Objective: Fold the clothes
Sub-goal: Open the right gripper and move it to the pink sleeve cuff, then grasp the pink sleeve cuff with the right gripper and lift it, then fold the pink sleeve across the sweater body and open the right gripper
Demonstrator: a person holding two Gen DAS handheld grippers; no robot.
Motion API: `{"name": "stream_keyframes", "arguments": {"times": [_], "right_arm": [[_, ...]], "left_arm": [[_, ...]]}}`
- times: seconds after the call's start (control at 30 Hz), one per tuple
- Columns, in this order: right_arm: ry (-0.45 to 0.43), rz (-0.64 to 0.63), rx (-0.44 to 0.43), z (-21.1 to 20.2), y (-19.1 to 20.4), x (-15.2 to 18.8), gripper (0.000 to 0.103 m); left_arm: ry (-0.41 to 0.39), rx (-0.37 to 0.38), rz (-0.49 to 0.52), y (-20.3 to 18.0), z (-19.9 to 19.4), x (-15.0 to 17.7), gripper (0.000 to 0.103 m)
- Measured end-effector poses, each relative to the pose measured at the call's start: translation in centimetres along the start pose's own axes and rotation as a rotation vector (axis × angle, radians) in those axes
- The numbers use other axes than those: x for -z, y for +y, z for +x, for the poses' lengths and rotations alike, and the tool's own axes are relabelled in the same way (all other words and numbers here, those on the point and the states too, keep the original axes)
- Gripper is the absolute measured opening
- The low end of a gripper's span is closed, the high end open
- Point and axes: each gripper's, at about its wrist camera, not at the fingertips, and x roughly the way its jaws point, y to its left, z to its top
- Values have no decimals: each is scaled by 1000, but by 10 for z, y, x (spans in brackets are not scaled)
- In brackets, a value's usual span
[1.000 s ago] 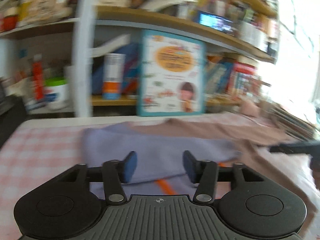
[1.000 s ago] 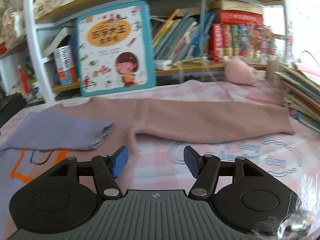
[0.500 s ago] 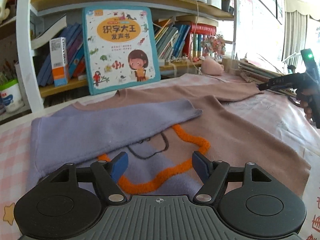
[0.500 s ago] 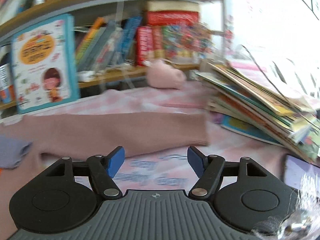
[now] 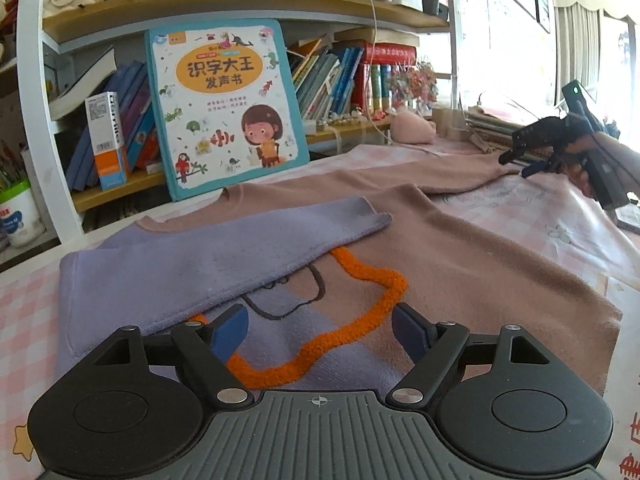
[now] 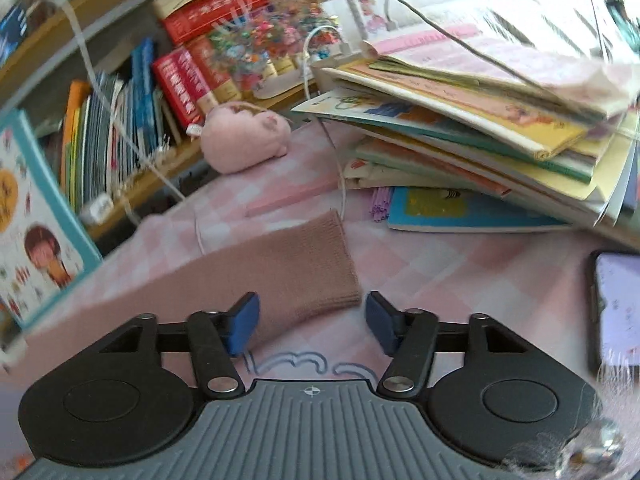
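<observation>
right claw [image 6: 310, 322] now nearer sleeve cuff [image 6: 320, 264]

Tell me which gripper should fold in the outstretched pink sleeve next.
Right. The right gripper hangs open just short of the pink knitted sleeve's ribbed cuff, while the left gripper hovers over the sweater's purple-and-orange front, far from that cuff.

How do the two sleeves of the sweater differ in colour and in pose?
The purple sleeve is folded inward and lies across the sweater's chest; the pink sleeve lies stretched outward on the tablecloth. The purple sleeve's cuff rests on the sweater; the pink sleeve's cuff lies before the open right gripper. Both lie flat, held by neither gripper.
</observation>
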Motion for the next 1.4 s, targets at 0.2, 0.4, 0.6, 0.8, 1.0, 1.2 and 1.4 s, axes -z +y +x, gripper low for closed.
{"name": "stream_keyframes", "arguments": {"times": [0.2,0.4,0.6,0.8,1.0,1.2,1.4], "right_arm": [[42,203,-144,13,-11,-5,40],[22,216,-106,19,-9,-11,31],[27,161,-63,20,-11,-14,5],[-52,89,-180,-19,24,-26,5],[-113,-61,-382,-61,104,-40,5],[-98,-250,-596,-81,207,-33,5],[-12,-417,-797,-83,306,4,5]], "left_arm": [[27,2,33,-6,4,0,88],[41,2,42,-7,6,1,89],[49,2,40,-6,8,0,89],[45,2,41,-6,7,0,89],[40,-2,49,-7,6,0,89],[27,0,69,-10,3,0,89],[14,8,71,-10,1,0,91]]}}
